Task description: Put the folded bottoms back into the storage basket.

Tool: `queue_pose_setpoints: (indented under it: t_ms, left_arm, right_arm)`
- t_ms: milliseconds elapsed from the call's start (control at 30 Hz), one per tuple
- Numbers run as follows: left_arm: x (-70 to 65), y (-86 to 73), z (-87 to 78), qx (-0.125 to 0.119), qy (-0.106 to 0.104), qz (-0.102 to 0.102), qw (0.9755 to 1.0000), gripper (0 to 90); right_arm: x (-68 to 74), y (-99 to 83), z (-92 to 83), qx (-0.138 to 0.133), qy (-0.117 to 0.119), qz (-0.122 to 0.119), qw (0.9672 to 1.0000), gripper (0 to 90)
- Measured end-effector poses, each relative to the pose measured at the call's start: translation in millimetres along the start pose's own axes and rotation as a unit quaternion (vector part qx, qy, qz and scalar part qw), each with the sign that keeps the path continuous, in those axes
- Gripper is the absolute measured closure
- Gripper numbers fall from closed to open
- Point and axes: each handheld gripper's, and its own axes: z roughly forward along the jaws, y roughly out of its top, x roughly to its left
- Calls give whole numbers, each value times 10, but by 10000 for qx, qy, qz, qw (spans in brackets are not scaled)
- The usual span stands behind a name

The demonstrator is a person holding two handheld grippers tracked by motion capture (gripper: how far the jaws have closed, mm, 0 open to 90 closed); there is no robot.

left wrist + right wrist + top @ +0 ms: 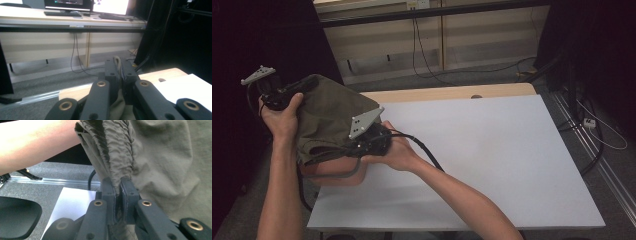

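An olive-green garment point(329, 112) hangs in the air over the table's left edge, held between both grippers. My left gripper point(277, 92) is raised at the far left and shut on one edge of the cloth; in the left gripper view a fold of the garment point(117, 61) sticks out between its closed jaws. My right gripper point(369, 140) is lower and nearer the table, shut on the gathered waistband point(118, 157), which runs up from its jaws. A forearm point(32, 142) crosses the top left of the right gripper view.
The white table top point(492, 155) stretches to the right, with a wooden strip point(452, 92) along its far edge. A desk point(50, 32) with monitors and cables stands beyond. Dark curtains hang at both sides, and cables lie on the floor at the right.
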Motion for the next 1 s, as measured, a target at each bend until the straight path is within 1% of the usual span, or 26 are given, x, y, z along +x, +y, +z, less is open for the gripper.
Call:
queue_pose_setpoints:
  t_ms: [167,200,267,300,400,467,567,667,700,767,800,900,1000]
  left_arm:
    - [92,-18,-51,-51,-1,-45,10000,865]
    - [111,-19,-55,-46,-11,-78,10000,865]
    - [152,-15,-59,-3,43,-76,10000,865]
    - [170,-15,-61,-7,43,-100,9999,865]
    - [222,-22,-59,5,73,-79,9999,864]
    - [254,-52,-65,-64,86,-74,9999,865]
    - [306,-117,-63,-25,121,-79,9999,865]
    - [366,-186,-67,-57,77,-198,9998,865]
    - [383,-204,-66,-70,97,-227,9997,865]
    - [417,-234,-68,-48,81,-198,9998,865]
    - [427,-247,-63,-59,26,-184,9998,865]
    - [450,-287,-55,-64,11,-53,10000,865]
    - [496,-337,-40,-8,47,-83,10000,865]
  right_arm:
    - [-1,55,72,40,36,-17,10000,838]
    - [-3,65,89,51,61,-24,10000,838]
    - [-9,81,125,74,65,-24,9999,838]
    - [-12,90,144,85,59,-18,9999,838]
    - [-31,112,208,113,55,-17,9999,838]
    - [-44,117,251,136,40,-2,9999,838]
    - [-43,86,307,152,-26,-17,9999,839]
    - [-35,56,357,191,-18,9,9998,839]
    - [-35,52,375,194,-9,2,9998,839]
    - [-31,45,413,199,-6,20,9998,839]
    - [-28,37,431,215,7,33,9998,838]
    - [-12,3,501,216,-23,57,9997,838]
    - [4,-30,571,207,-46,79,9997,838]
